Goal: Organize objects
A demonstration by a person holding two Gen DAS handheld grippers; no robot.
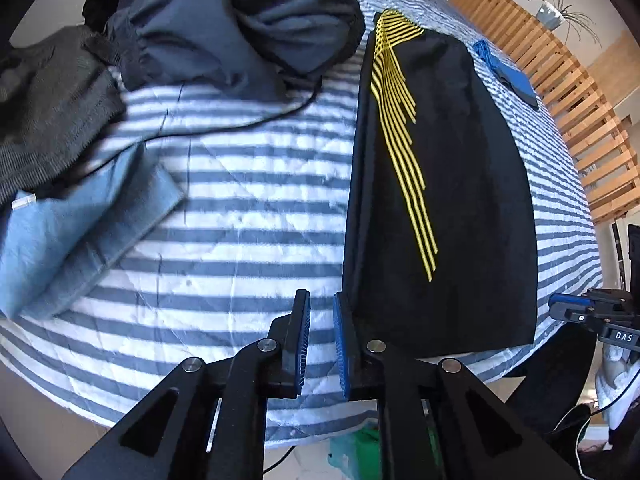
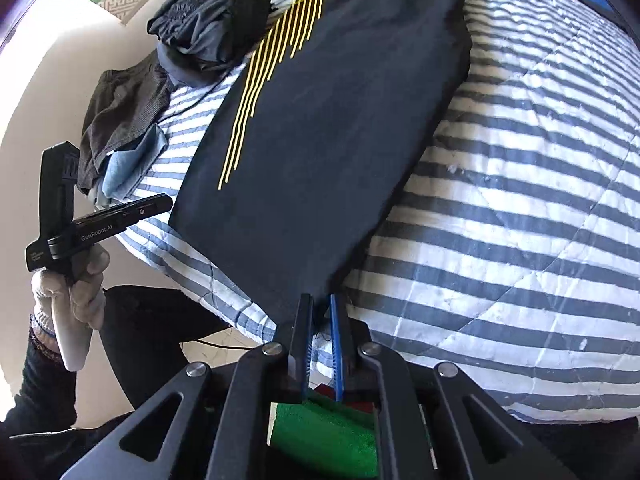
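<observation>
Folding is partly done: black garment [image 1: 440,200] is lying flat on the bed [image 1: 240,200]; beside its near hem, both hand-held grippers [image 1: 321,344] [image 2: 321,340] are hovering slightly open, empty; the clothes pile [image 1: 180,40] beyond it is awaiting sorting

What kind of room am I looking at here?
Most likely a bedroom: a bed with a striped quilt, a folded black garment with yellow stripes laid flat on it, and a heap of loose clothes waiting beside it.

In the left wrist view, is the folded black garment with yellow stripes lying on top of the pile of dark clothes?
No. The black garment lies flat on the striped quilt, apart from the dark clothes pile.
</observation>
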